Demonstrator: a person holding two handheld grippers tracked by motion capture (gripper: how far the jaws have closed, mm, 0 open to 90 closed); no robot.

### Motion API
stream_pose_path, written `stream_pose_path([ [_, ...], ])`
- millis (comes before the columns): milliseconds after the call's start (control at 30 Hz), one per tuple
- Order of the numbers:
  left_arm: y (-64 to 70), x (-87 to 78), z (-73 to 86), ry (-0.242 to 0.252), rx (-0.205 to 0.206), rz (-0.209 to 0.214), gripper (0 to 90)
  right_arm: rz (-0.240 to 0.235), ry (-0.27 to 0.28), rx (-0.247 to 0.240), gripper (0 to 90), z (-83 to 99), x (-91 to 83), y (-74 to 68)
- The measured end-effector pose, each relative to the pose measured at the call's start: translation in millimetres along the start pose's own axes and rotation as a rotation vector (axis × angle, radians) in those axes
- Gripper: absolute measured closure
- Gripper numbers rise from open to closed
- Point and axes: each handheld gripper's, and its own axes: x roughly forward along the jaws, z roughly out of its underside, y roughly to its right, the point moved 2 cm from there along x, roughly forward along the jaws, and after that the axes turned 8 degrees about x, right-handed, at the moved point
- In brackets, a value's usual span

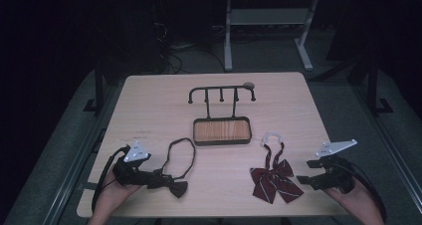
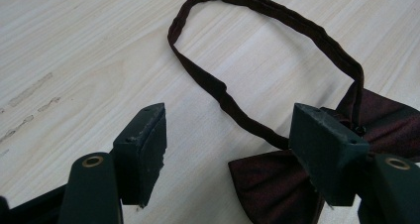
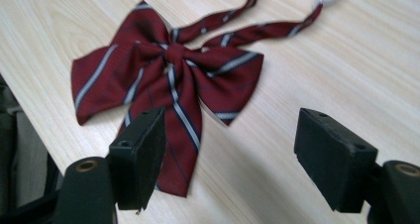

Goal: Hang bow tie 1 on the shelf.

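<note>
Left gripper (image 1: 159, 177): jaws held wide, set over the dark bow tie (image 1: 175, 186) at the table's (image 1: 149, 105) near left edge, nothing gripped | Right gripper (image 1: 304, 172): jaws spread wide, just beside the striped bow tie (image 1: 272, 180), near right | Rack (image 1: 222, 93) and tray (image 1: 222, 130) seen mid-table.

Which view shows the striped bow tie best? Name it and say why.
The right gripper view: the striped bow tie lies close ahead of the open jaws, stripes and straps plain. The high view shows it small, near the right gripper.
</note>
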Motion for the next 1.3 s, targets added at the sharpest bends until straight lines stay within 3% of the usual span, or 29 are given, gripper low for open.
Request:
stream_pose_path([
  [500,-2.4,-2.3,0.9,0.01,0.006,-0.005,30.6,-0.017,-0.034,-0.066,31.6,-36.5,1.2,-14.2],
  [800,-2.6,-3.0,0.6,0.016,0.006,0.002,30.5,-0.023,-0.055,-0.091,33.1,-59.5,8.8,-10.4],
  [1300,-1.2,-1.6,-0.2,0.031,-0.005,0.011,30.0,-0.004,-0.145,-0.108,36.1,-89.9,34.1,-0.1],
])
